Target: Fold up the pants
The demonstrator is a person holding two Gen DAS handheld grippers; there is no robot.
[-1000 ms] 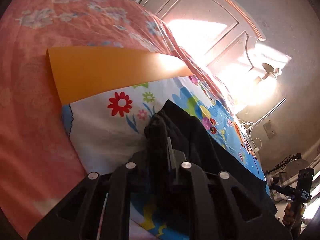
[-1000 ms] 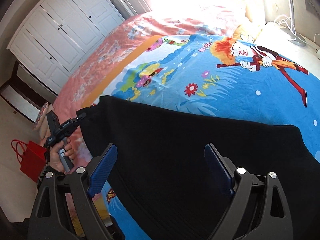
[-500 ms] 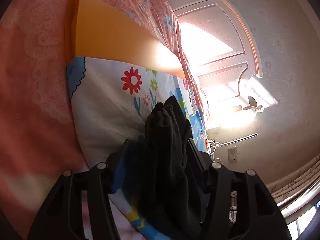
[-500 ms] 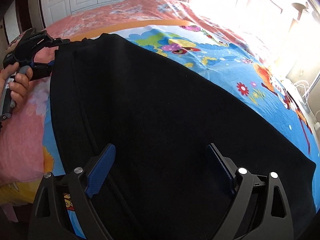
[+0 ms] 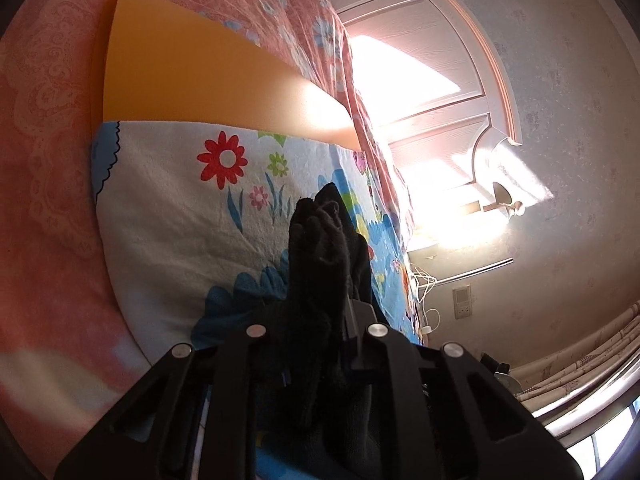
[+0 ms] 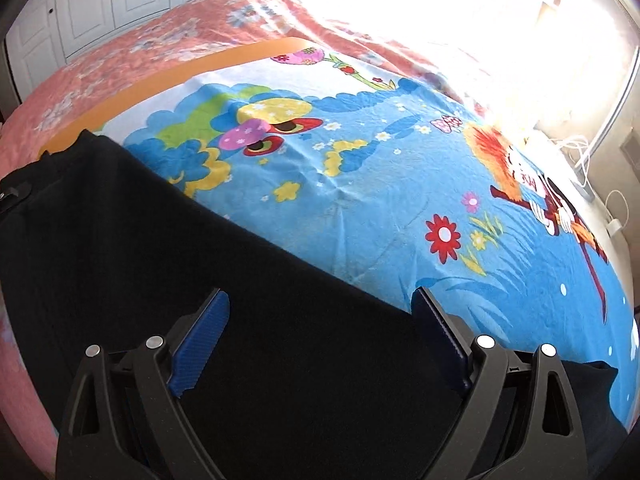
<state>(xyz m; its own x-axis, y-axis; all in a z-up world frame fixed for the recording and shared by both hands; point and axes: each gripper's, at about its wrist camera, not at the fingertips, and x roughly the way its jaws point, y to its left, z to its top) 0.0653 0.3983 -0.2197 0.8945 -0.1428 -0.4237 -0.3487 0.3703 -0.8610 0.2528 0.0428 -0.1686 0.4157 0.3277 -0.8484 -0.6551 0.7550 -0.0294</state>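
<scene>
Between left fingers (image 5: 362, 316): bunched pants (image 5: 320, 248)

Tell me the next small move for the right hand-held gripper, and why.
Probably lower the right hand-held gripper onto the black pants' far edge. Its jaws are opening, with nothing pinched between them, while the left hand-held gripper is closing on bunched fabric at the other end, so a second grip seems needed before folding.
</scene>
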